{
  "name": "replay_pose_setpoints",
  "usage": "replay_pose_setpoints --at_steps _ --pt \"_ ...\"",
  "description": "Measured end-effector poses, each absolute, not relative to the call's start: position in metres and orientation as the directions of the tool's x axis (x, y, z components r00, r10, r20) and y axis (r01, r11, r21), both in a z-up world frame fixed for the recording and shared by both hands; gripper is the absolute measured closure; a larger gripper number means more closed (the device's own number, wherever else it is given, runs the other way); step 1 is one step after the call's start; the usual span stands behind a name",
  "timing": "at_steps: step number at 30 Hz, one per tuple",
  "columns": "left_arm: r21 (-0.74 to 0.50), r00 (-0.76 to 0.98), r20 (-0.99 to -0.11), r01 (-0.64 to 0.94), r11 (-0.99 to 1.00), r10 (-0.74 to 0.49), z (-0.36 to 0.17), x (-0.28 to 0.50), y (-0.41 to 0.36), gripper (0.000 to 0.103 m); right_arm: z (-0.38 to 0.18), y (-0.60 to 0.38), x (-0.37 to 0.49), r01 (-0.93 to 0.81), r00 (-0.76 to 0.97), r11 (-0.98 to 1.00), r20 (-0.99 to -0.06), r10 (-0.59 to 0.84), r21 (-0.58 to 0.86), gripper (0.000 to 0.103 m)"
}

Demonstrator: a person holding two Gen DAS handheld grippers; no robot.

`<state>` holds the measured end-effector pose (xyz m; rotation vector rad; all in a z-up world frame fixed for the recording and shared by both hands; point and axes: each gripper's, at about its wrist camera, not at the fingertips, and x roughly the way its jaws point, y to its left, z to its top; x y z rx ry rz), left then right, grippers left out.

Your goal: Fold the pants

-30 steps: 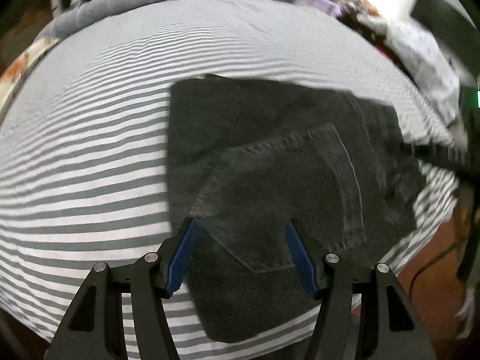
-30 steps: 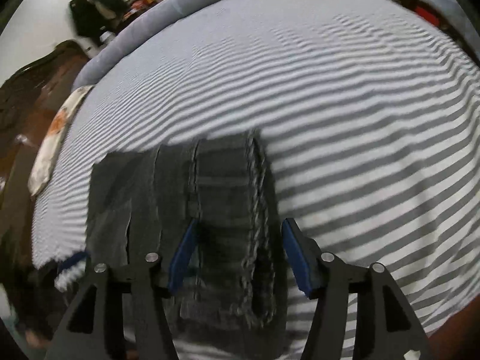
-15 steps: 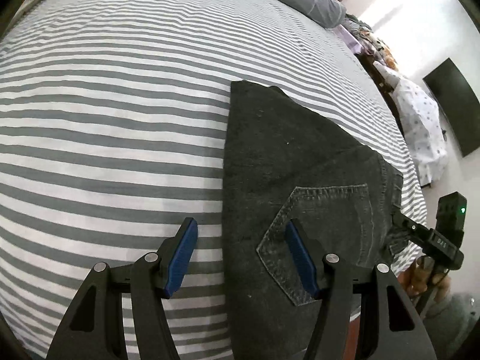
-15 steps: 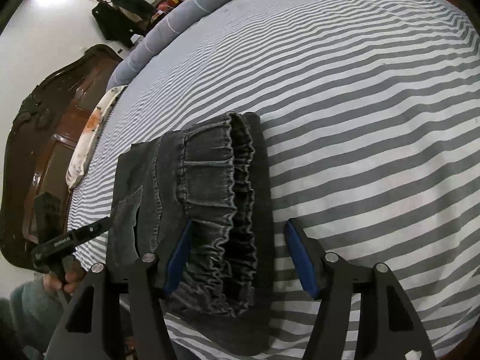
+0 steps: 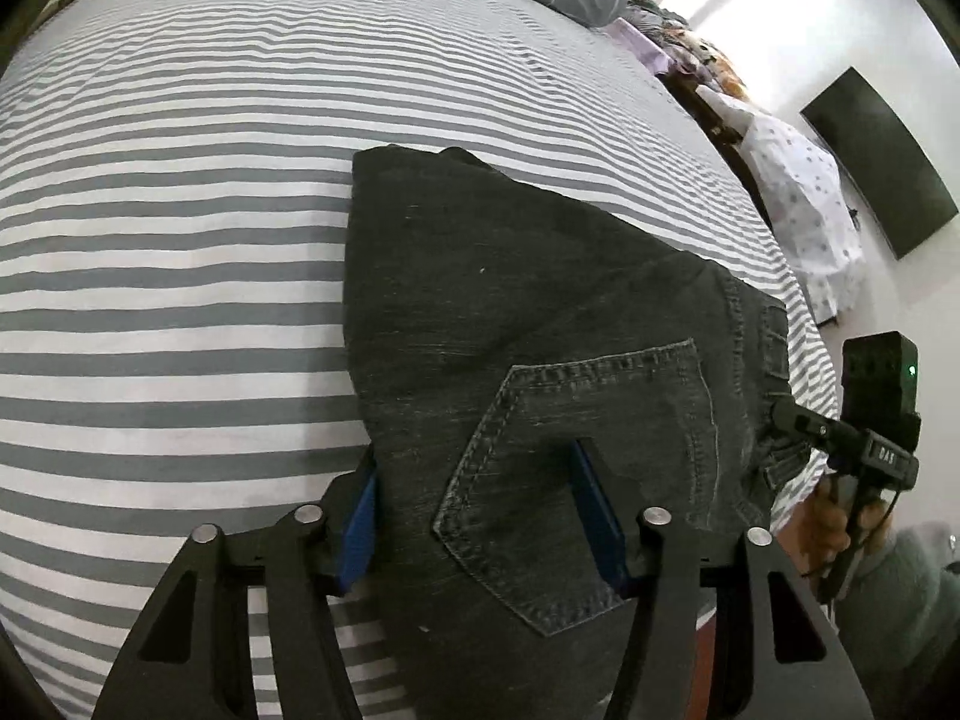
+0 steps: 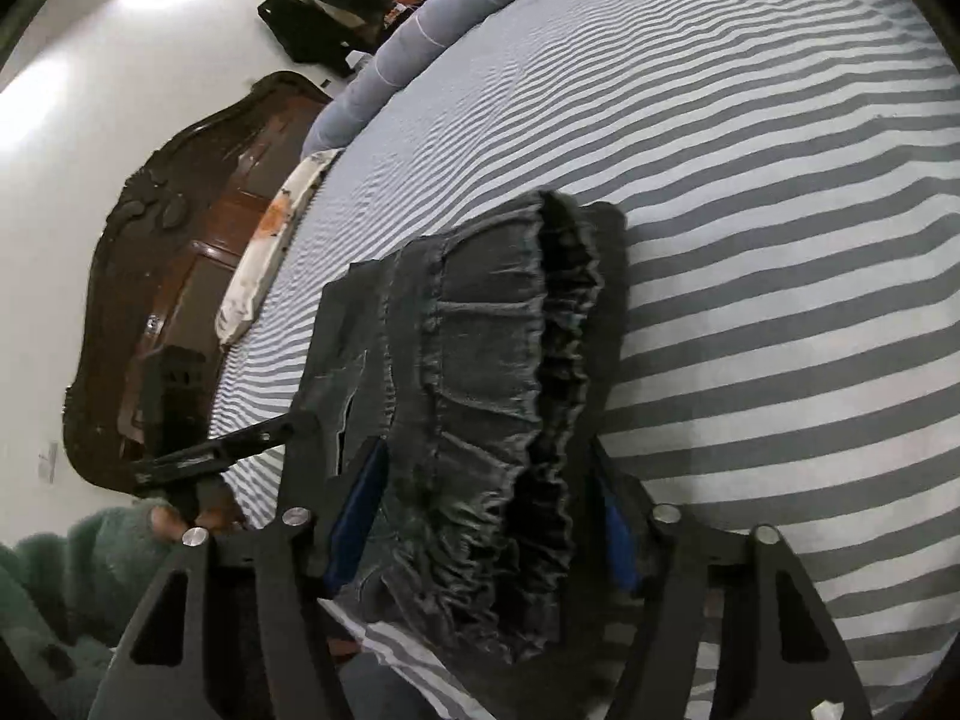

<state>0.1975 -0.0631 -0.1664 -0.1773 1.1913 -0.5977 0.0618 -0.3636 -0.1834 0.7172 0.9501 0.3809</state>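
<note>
clearly the folded pants lie at the striped bed's near edge; both half-open grippers, left gripper and right gripper, have just been closing astride thick, floppy denim, best pinched through every layer.

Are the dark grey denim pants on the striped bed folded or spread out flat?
Folded. The dark grey denim pants form a compact stack; the gathered waistband lies on another denim layer.

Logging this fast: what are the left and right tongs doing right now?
Left tongs: open, just closing, pants edge between them.
Right tongs: just closing around the waistband; grip cannot be told.
</note>
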Motion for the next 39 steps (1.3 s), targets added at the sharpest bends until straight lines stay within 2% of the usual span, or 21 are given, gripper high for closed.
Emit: replay_pose_setpoints --at_steps 2,11,18,19,20,21,22,24,27,30,33,39 --pt "-0.454 0.234 -0.809 0.334 0.826 -0.540 -0.169 0.199 -0.056 0.052 -0.190 -0.371 0.064 0.032 0.537 0.714 -0.615 0.577 0.699 0.055" --pt "-0.470 0.215 -0.807 0.331 0.818 -0.550 -0.170 0.203 -0.052 0.051 -0.194 -0.373 0.063 0.037 0.567 0.723 -0.610 0.553 0.690 0.055" --pt "-0.435 0.262 -0.815 0.314 0.844 -0.517 -0.171 0.204 -0.071 0.041 -0.198 -0.376 0.070 0.095 0.562 0.684 -0.606 0.562 0.723 0.052" --pt "-0.417 0.277 -0.821 0.306 0.856 -0.499 -0.169 0.202 -0.074 0.041 -0.198 -0.374 0.070 0.108 0.562 0.679 -0.608 0.561 0.726 0.052" --pt "-0.407 0.283 -0.824 0.305 0.861 -0.490 -0.169 0.201 -0.075 0.041 -0.197 -0.373 0.069 0.119 0.561 0.669 -0.605 0.564 0.734 0.059" --pt "-0.395 0.292 -0.828 0.304 0.867 -0.479 -0.168 0.200 -0.076 0.046 -0.197 -0.372 0.068 0.130 0.561 0.664 -0.607 0.563 0.736 0.064" --pt "-0.395 0.297 -0.826 0.299 0.868 -0.478 -0.167 0.198 -0.075 0.057 -0.192 -0.369 0.066 0.139 0.563 0.670 -0.615 0.553 0.729 0.066" --pt "-0.425 0.285 -0.818 0.284 0.860 -0.499 -0.167 0.200 -0.073 0.072 -0.182 -0.362 0.063 0.147 0.567 0.686 -0.629 0.532 0.712 0.074" --pt "-0.450 0.279 -0.812 0.261 0.854 -0.513 -0.163 0.201 -0.072 0.082 -0.169 -0.354 0.062 0.170 0.575 0.707 -0.652 0.494 0.686 0.079" --pt "-0.438 0.294 -0.807 0.284 0.853 -0.512 -0.153 0.197 -0.075 0.085 -0.154 -0.347 0.058 0.211 0.587 0.713 -0.670 0.454 0.668 0.080" --pt "-0.481 0.299 -0.781 0.272 0.834 -0.548 -0.144 0.199 -0.072 0.086 -0.141 -0.343 0.058 0.227 0.587 0.725 -0.685 0.431 0.651 0.081" --pt "-0.492 0.351 -0.737 0.306 0.815 -0.577 -0.116 0.201 -0.055 0.086 -0.106 -0.327 0.072 0.188 0.594 0.755 -0.685 0.422 0.629 0.081"
